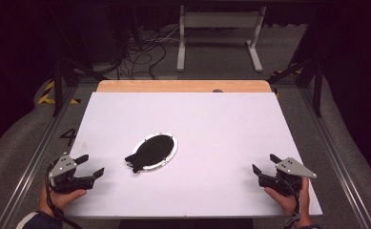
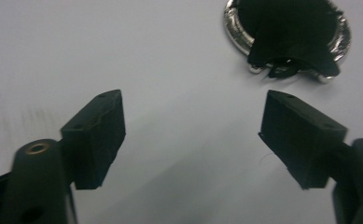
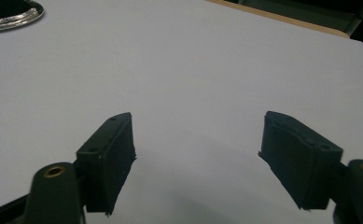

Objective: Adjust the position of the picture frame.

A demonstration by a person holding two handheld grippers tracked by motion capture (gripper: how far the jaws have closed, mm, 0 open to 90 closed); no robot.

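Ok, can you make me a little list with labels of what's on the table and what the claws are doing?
table: white flat board with a wooden edge at the far side
thing in the middle: shiny silver oval plate
on the plate: black crumpled cloth, one end hanging over the rim
left claw: open, holding nothing, near the plate
right claw: open, holding nothing, farther from the plate

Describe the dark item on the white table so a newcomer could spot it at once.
Start at the white table. Left of its centre, nearer the left gripper, lies an oval silver dish. The black cloth covers that dish, one end spilling over the rim.
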